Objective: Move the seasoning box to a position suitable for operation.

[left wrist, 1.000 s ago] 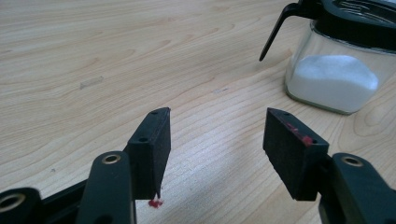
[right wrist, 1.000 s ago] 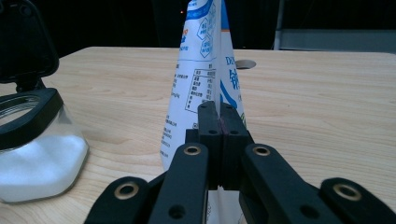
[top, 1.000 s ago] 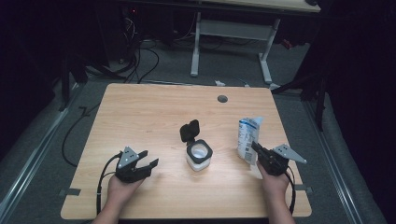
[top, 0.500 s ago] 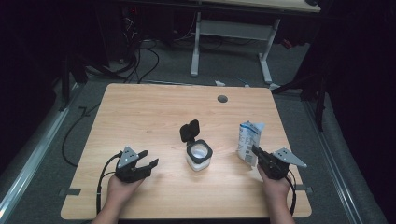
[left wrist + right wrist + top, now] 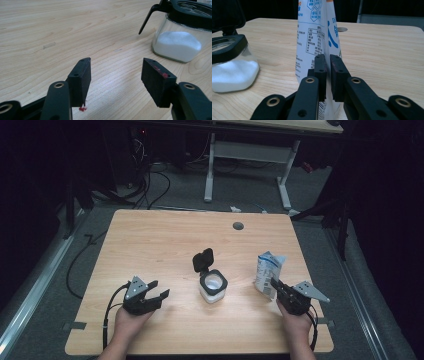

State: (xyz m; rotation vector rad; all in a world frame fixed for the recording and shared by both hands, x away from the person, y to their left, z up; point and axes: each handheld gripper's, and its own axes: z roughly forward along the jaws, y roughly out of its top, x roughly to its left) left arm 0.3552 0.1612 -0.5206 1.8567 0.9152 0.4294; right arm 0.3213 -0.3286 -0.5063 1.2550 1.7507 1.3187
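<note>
A white and blue printed pouch [image 5: 267,270] stands upright on the right of the wooden table [image 5: 165,235]. My right gripper [image 5: 275,285] is at its near edge. In the right gripper view the pouch's [image 5: 317,30] seam runs down into the narrow gap of the right gripper [image 5: 327,60], whose jaws have just been opening off it. A glass jar [image 5: 212,287] of white powder sits mid-table, its black flip lid [image 5: 204,260] up. My left gripper [image 5: 160,291] rests at the front left, open and empty, with the jar [image 5: 180,42] ahead to its right past the left gripper [image 5: 116,75].
A round cable hole [image 5: 238,225] lies near the table's far edge. Beyond the table are a white desk frame [image 5: 250,165] and loose cables [image 5: 150,185] on the dark floor. The jar [image 5: 232,70] stands just left of the pouch in the right gripper view.
The pouch, tilted half a second ago, has come down slightly towards me with the right gripper and now stands on the table. The left gripper has stayed put.
</note>
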